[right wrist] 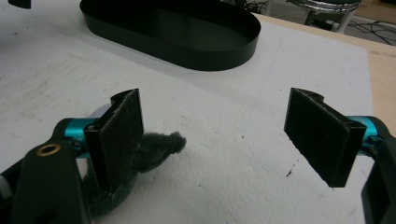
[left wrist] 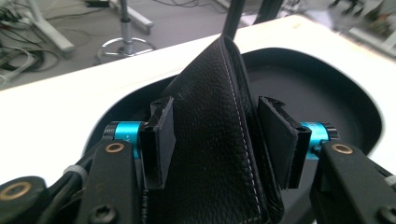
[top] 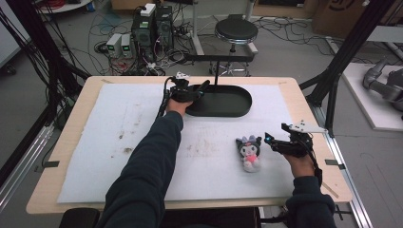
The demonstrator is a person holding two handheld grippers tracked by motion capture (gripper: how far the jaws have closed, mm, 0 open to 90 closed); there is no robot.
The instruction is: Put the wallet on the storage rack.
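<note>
Black stitched leather stands between my left gripper's pads: a folded leather wallet, its lower end over the near part of the black oval tray. The jaws are partly apart and I see gaps beside the wallet on both sides, so I judge it released, or close to it. That puts the wallet step nearly done. What looks left is the plush toy, lying on the white foam mat just left of my right gripper, whose jaws stand wide with nothing between them. Beyond that gripper the mat is open up to the tray's wall; its right edge and the table edge lie near.
</note>
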